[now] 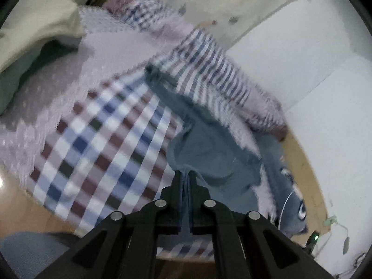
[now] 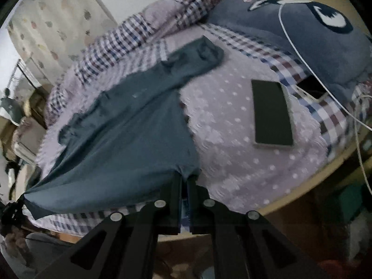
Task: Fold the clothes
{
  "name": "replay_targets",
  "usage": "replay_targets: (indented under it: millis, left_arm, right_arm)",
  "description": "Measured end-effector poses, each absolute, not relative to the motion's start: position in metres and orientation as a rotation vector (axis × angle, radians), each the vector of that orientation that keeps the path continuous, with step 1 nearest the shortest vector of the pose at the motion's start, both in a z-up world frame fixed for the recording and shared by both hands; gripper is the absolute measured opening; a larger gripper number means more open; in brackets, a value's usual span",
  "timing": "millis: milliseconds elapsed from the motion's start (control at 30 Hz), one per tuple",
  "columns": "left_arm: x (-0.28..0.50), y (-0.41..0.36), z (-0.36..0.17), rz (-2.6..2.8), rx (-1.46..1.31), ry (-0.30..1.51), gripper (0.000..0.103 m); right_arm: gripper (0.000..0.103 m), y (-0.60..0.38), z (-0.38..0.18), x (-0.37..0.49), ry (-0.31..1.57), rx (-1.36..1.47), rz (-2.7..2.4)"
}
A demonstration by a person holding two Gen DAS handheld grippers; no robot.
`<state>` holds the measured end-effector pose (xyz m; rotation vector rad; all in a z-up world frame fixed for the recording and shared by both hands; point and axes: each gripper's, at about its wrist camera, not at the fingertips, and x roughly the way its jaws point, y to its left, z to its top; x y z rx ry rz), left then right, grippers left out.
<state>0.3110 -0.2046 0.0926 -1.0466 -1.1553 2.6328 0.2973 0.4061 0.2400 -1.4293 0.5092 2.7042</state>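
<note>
Bed [image 2: 244, 125] bears one shirt [image 2: 130, 125], two grippers [image 1: 185, 174] [image 2: 185, 177] pinching.

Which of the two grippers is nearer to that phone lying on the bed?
Right. The right gripper clamps the shirt beside the phone; the left gripper holds its far corner.

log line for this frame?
phase: fold start | left gripper: shut on shirt | right gripper: shut on shirt | phone: on bed, beside shirt
</note>
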Motion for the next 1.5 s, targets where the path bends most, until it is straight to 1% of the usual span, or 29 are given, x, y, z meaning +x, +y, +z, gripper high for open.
replay_targets:
  millis: [167,267,300,367,400,433,467,500,600,667,800,933,1067,1233,1333,1500]
  left_arm:
    - [0.305,-0.185,0.069,2.567,-1.247,-1.149,0.002]
    - [0.304,-0.185,0.065,2.568,-1.270,-1.172,0.003]
    - [0.304,-0.185,0.064,2.573,-1.272,-1.176,0.003]
    - [0.305,-0.190,0.063,2.604,-1.288,-1.170,0.013]
    - [0.306,-0.192,0.063,2.620,-1.295,-1.166,0.029]
    - [0.306,-0.190,0.063,2.637,-1.295,-1.146,0.049]
    - [0.306,-0.191,0.065,2.647,-1.288,-1.130,0.057]
    - [0.306,-0.191,0.067,2.657,-1.282,-1.114,0.063]
    - [0.304,-0.187,0.066,2.688,-1.316,-1.058,0.065]
    - [0.303,-0.186,0.064,2.689,-1.332,-1.038,0.065]
    - [0.290,-0.181,0.071,2.690,-1.274,-1.028,0.066]
    - [0.277,-0.177,0.077,2.689,-1.217,-1.018,0.071]
    - [0.264,-0.173,0.084,2.688,-1.161,-1.008,0.072]
    - [0.221,-0.184,0.090,2.707,-1.121,-1.069,0.073]
    - [0.189,-0.201,0.095,2.730,-1.094,-1.111,0.073]
    - [0.127,-0.240,0.100,2.820,-1.092,-1.106,0.074]
  right_arm:
    - [0.003,0.407,0.253,0.311,0.429,-1.456,2.690]
    - [0.008,0.420,0.252,0.315,0.428,-1.442,2.619]
    - [0.012,0.427,0.250,0.316,0.412,-1.410,2.558]
    - [0.016,0.437,0.248,0.319,0.416,-1.360,2.503]
    - [0.023,0.440,0.246,0.319,0.425,-1.356,2.494]
    - [0.027,0.440,0.245,0.319,0.430,-1.364,2.501]
    - [0.034,0.438,0.243,0.318,0.432,-1.375,2.511]
    - [0.036,0.437,0.241,0.317,0.434,-1.385,2.522]
    - [0.041,0.424,0.239,0.313,0.435,-1.401,2.557]
    - [0.042,0.414,0.236,0.307,0.431,-1.410,2.586]
    - [0.043,0.391,0.235,0.294,0.422,-1.415,2.660]
    - [0.043,0.370,0.242,0.278,0.411,-1.413,2.733]
    - [0.044,0.343,0.252,0.255,0.369,-1.412,2.806]
    - [0.046,0.301,0.271,0.219,0.320,-1.381,2.923]
    - [0.048,0.271,0.279,0.196,0.317,-1.346,3.011]
    - [0.051,0.215,0.277,0.146,0.310,-1.318,3.139]
